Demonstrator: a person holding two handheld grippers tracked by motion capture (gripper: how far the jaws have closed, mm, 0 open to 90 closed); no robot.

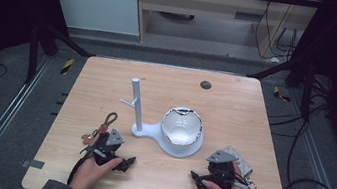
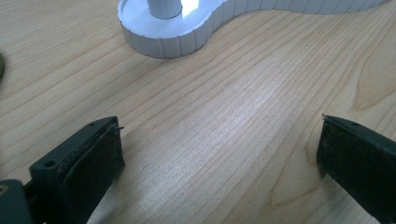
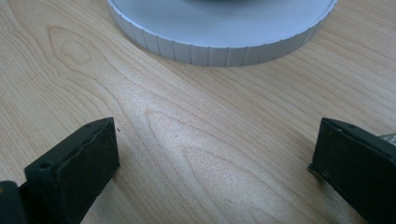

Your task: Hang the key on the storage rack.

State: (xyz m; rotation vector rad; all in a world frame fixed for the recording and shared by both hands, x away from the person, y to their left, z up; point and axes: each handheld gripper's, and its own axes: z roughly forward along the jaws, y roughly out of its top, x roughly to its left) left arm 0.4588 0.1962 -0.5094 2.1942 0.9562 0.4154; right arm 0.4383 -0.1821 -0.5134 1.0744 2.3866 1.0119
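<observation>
A white stand [image 1: 139, 115] with an upright post and a short side branch sits mid-table. Its round base [image 1: 187, 149] carries a white bowl-like shell [image 1: 181, 125]. My left gripper [image 1: 122, 161] rests on the wood near the front left, held by a hand, its jaws wide open over bare table [image 2: 222, 135]. The stand's small post foot [image 2: 163, 32] lies just ahead of it. My right gripper [image 1: 200, 179] rests at the front right, also open with nothing between its jaws [image 3: 217, 140]. It faces the ribbed edge of the round base [image 3: 219, 51].
A keyring with a braided loop [image 1: 105, 124] lies just behind the left gripper. A flat silvery packet [image 1: 243, 164] lies beside the right gripper. A dark round grommet [image 1: 205, 85] sits near the table's far edge. Dark floor, rails and cables surround the table [image 1: 234, 114].
</observation>
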